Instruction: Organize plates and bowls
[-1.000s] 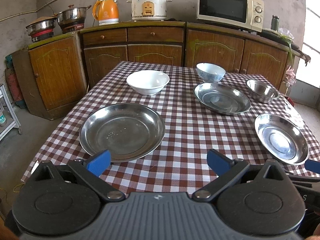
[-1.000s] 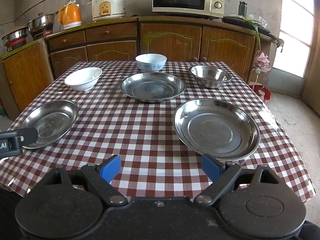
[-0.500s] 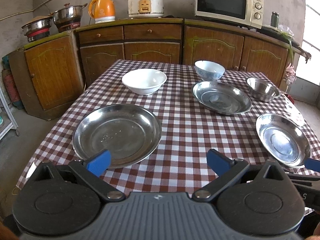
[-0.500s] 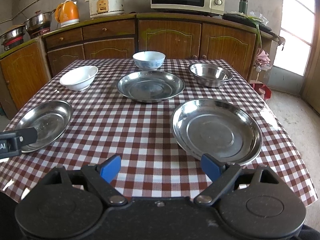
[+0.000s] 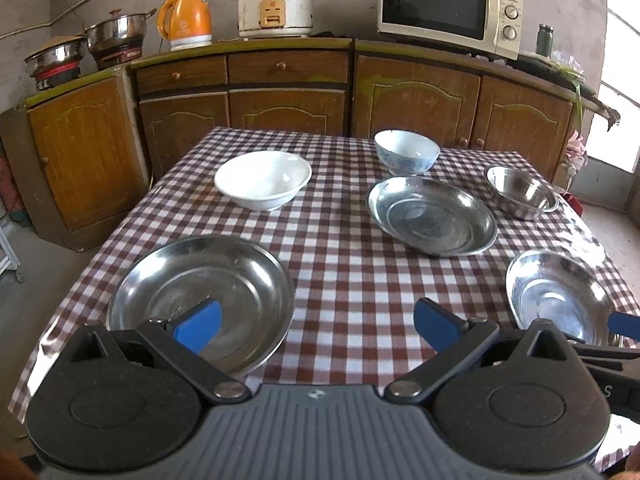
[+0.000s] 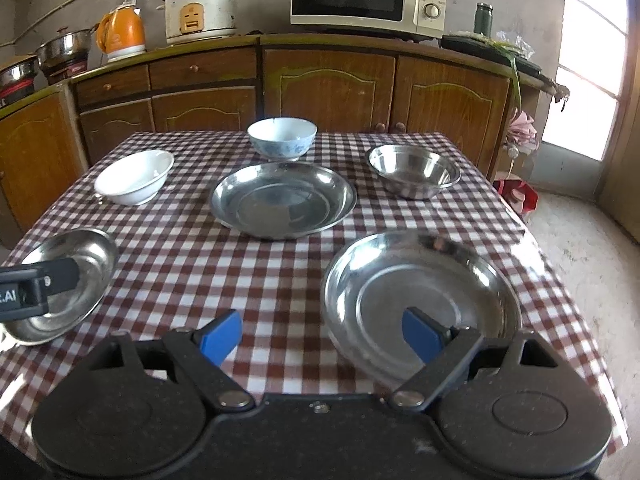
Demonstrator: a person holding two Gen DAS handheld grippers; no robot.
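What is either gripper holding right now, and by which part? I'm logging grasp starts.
Nothing is held. The left gripper and right gripper are both open, each with one finger over a steel plate, gripping no rim.

Six dishes sat upright and empty on the checked cloth, none stacked. Three shallow steel plates formed a triangle: one at the near left [image 5: 200,292], one at the near right [image 6: 420,300], one in the middle further back [image 6: 283,199]. Behind the middle plate, almost touching its rim, stood a small white bowl with blue patterning [image 6: 281,138]. A wider plain white bowl [image 5: 263,179] lay far left (well apart from the others), and a steel bowl [image 6: 413,170] stood far right.
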